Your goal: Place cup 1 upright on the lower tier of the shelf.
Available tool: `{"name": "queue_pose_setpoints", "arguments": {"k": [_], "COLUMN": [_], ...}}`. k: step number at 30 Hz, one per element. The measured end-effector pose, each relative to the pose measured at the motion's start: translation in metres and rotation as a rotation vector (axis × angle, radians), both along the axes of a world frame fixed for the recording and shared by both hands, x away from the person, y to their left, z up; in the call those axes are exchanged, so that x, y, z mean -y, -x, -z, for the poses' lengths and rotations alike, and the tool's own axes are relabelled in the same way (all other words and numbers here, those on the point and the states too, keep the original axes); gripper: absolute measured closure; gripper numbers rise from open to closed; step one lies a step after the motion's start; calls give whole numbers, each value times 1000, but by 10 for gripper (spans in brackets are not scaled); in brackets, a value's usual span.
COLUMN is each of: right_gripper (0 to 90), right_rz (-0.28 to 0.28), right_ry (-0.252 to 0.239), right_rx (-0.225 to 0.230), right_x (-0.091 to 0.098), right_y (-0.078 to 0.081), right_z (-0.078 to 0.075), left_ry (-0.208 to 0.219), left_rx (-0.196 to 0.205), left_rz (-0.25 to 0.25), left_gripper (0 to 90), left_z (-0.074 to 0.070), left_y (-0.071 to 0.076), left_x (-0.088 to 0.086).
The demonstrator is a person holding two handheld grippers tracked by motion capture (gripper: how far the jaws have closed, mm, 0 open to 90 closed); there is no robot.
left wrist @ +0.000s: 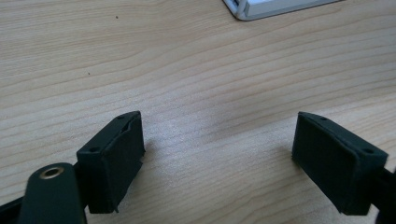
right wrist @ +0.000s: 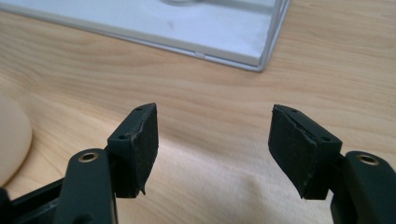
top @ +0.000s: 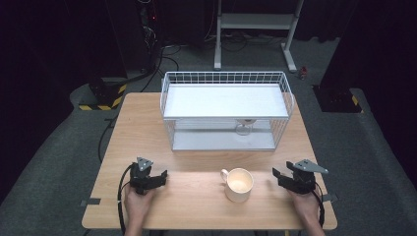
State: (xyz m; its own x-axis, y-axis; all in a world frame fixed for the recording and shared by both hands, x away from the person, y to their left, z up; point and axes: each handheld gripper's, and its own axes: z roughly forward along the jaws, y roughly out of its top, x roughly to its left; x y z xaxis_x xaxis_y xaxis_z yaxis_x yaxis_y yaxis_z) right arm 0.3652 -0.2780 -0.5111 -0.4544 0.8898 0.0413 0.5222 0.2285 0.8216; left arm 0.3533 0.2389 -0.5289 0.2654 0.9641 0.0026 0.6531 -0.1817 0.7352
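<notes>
Mug (top: 239, 184), cream-coloured, stands upright on the wooden table (top: 192, 196) near its front edge, handle toward the left gripper (top: 158, 178). Right gripper (top: 276, 177) rests just beside the mug, apart from it, jaws spread with nothing between them. Left gripper sits well apart from the mug, jaws spread over bare wood. White wire rack (top: 226, 110) stands behind, with a stemmed glass (top: 244, 126) on its lower level.
</notes>
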Motion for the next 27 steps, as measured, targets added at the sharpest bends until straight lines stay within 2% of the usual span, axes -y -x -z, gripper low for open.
{"name": "queue_pose_setpoints", "arguments": {"k": [5, 9, 12, 17, 22, 27], "right_gripper": [327, 322, 319, 310, 306, 298], "right_rz": [6, 3, 0, -11, -26, -29], "right_ry": [3, 15, 44, 78, 119, 131], "right_rx": [-15, -9, -6, -35, -35, -54], "right_x": [5, 7, 7, 4, 1, -1], "right_y": [8, 11, 12, 13, 14, 12], "right_z": [4, 4, 6, 9, 10, 11], "left_ry": [-3, -3, -3, -4, -1, -6], "left_rx": [0, 0, 2, -2, -4, -18], "left_rz": [-2, -3, -7, -8, -16, -11], "left_gripper": [171, 171, 170, 166, 147, 149], "left_z": [0, 0, 0, 0, 0, -1], "left_y": [0, 0, 0, 2, 3, 6], "left_x": [0, 0, 0, 1, 3, 4]}}
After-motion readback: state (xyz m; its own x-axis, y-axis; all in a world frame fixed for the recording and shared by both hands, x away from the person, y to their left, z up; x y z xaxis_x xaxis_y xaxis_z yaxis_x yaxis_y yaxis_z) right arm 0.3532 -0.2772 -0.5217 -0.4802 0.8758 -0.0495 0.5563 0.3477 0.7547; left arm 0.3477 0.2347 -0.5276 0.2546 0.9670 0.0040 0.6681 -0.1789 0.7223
